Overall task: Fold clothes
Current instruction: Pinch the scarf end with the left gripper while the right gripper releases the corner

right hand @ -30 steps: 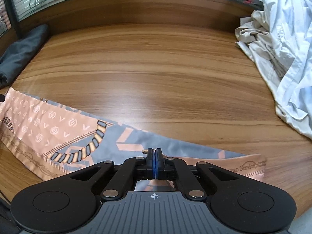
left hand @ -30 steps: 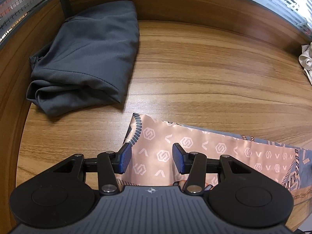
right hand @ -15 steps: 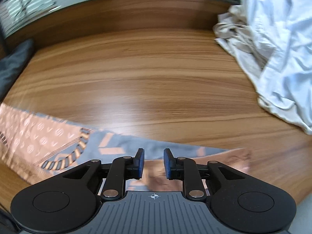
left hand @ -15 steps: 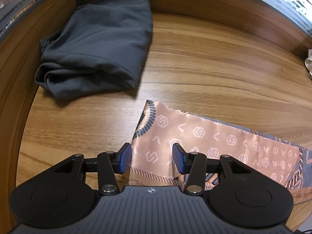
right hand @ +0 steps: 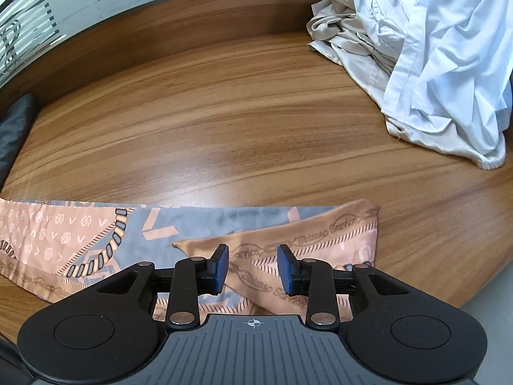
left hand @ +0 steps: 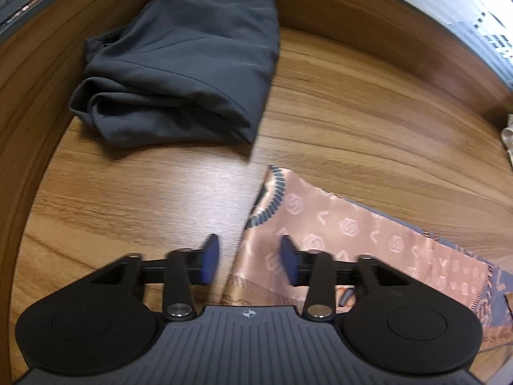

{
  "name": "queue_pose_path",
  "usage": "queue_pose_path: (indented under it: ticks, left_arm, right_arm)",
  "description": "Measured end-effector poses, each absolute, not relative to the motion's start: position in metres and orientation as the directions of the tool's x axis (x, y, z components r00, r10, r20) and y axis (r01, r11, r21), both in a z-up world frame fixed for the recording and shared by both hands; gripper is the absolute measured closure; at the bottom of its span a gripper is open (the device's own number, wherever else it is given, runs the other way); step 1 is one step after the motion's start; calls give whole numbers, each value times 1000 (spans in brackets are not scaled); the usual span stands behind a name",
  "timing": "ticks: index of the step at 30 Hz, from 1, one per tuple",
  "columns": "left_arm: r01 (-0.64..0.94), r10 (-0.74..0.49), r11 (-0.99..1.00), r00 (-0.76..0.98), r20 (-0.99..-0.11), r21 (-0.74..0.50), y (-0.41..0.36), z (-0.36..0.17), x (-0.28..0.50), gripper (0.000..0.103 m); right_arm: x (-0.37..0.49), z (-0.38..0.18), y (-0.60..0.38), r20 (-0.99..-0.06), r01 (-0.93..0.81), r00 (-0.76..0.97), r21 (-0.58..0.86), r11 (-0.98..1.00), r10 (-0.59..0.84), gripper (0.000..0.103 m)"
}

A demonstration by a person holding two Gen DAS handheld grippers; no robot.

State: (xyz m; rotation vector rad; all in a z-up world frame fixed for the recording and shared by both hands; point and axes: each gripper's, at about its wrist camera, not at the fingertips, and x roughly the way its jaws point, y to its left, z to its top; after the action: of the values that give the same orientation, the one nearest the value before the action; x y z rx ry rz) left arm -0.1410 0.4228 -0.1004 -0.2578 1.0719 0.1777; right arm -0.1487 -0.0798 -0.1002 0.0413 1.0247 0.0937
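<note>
Since a second ago: right gripper point(right hand: 252, 266) let go of the scarf point(right hand: 205, 224), jaws now apart and opening, hanging over the fabric with nothing pinched. Left gripper point(left hand: 247, 261) slid toward the scarf's left end point(left hand: 320, 224); jaws closing, hem edge between the pads, not pressed yet.

One wooden table point(right hand: 224, 112). One heap of white and beige garments point(right hand: 433, 57) far right. One folded dark grey garment point(left hand: 186, 73) far left. One scarf, pink and grey, laid as a long strip along the near edge; readable print "Shimao Service", repeated.
</note>
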Motion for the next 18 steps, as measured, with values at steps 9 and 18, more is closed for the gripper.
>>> queue_pose_path:
  ticks: [9,18]
  left_arm:
    - [-110,-112,974,523,-845,-198,381,-71,-140,101]
    - [172,-277,960,493,-825,-219,295,-59,-134,101]
  right_arm:
    - [-149,-93,-67,-849,-90,514,91,992,124,67]
    - [-140,-80,-39,-831,-160,504,180,971,237,65]
